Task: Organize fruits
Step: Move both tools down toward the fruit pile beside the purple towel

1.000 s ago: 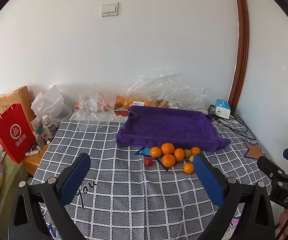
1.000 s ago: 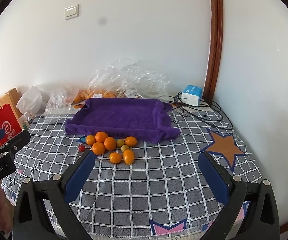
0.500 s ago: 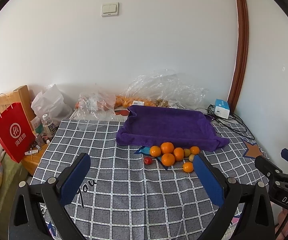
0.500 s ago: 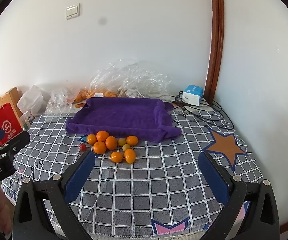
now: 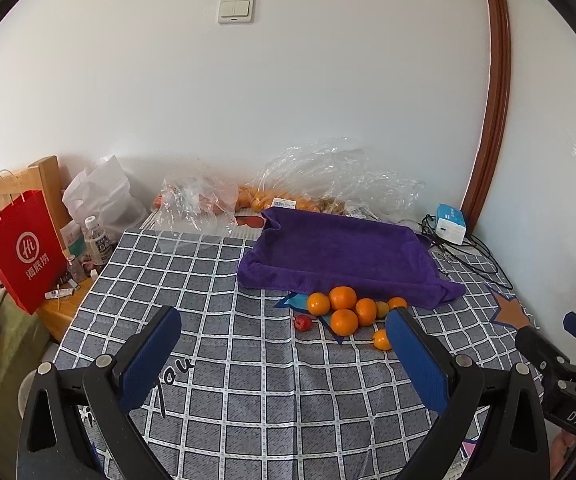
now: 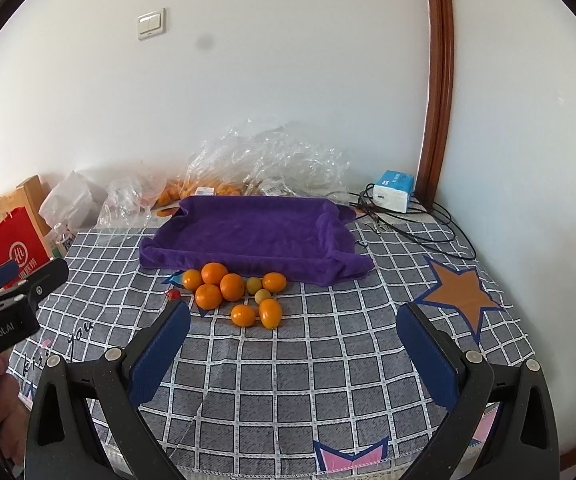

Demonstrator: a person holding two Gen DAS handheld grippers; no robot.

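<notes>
Oranges point(image 6: 223, 286) cluster just before the purple towel point(image 6: 247, 236) on checked cloth point(image 6: 288, 380).

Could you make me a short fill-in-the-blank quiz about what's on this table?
1. The fruit pile lies in front of a cloth-lined tray coloured ____.
2. Both the left gripper and right gripper are ____.
3. The paper bag is coloured ____.

Missing words: purple; open; red
</notes>
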